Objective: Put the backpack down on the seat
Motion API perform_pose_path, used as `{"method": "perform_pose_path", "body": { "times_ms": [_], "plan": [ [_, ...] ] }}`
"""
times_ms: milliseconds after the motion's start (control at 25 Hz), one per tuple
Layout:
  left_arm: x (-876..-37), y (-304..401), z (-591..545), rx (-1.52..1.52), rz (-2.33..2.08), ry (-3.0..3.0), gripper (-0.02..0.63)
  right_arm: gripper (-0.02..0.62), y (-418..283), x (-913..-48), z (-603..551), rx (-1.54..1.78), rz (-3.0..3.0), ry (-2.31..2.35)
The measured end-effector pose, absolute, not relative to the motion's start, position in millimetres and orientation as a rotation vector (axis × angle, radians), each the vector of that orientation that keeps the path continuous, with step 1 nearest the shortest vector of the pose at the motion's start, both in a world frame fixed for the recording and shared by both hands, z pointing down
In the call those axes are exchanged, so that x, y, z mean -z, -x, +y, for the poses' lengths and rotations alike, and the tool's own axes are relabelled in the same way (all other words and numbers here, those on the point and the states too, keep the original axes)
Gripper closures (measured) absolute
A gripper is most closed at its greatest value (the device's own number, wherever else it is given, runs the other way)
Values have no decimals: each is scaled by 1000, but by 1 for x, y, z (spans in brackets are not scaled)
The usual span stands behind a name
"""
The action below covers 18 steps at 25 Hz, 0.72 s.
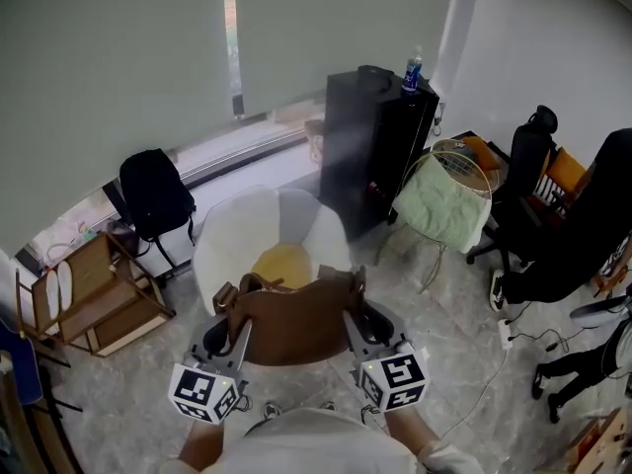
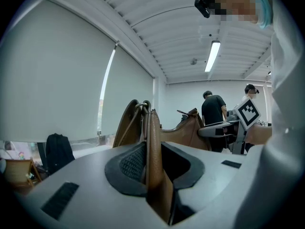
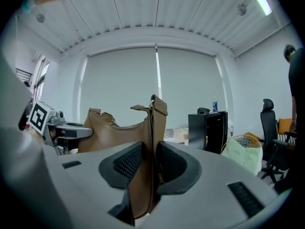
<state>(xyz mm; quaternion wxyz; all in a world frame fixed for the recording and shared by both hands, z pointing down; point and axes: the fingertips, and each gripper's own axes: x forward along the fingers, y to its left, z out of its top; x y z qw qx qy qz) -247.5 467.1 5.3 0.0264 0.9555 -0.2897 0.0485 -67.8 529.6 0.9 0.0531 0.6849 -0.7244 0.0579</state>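
Left gripper (image 1: pixel 239 334) and right gripper (image 1: pixel 352 326) each clamp the brown backpack (image 1: pixel 296 319) by the white seat (image 1: pixel 229 233).

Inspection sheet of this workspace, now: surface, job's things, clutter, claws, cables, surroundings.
Surface: white seat with a yellow cushion.
Job's things: brown bag held up in front of the seat, not yet down.
Clutter: black backpack on a folding chair; wooden rack; green cloth over a basket.
Claws: left claw and right claw each shut on an end of the brown bag.
Cables: white cable on the floor at right.
Surroundings: black cabinet with a bottle on top; office chairs; blinds down.
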Motion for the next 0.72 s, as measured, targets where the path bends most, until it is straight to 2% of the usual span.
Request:
{"method": "perform_pose_path", "body": {
  "times_ms": [720],
  "plan": [
    [-37, 203, 504, -168, -1012, -2827, 500, 466, 17, -30, 548, -276, -2289, -1942]
  ]
}}
